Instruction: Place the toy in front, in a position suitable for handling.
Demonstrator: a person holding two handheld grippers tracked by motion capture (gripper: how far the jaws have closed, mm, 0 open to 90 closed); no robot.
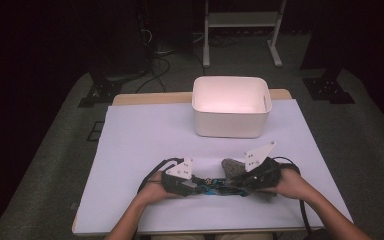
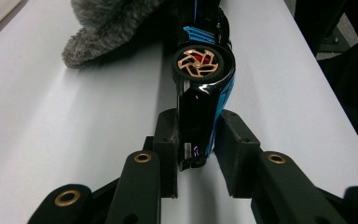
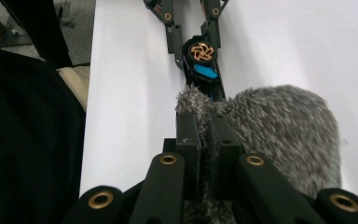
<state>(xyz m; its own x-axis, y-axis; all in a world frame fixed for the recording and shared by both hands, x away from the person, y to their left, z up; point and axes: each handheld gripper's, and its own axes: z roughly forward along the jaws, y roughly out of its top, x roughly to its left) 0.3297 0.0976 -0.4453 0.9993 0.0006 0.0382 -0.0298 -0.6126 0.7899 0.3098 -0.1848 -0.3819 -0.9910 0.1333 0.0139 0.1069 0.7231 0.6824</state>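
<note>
Lying crosswise between both grippers, toy car sideways.

— Where do we look from up high?

— From above our own edge of the table, facing forward and down; the white bin sits toward twelve o'clock, our hands at six.

— And the left gripper view?

— We ride low and very near, looking along the jaws at the toy car, with the grey furry cloth at eleven.

— The right gripper view?

— It faces back the opposite way, equally near. Both share the car and cloth.
</note>
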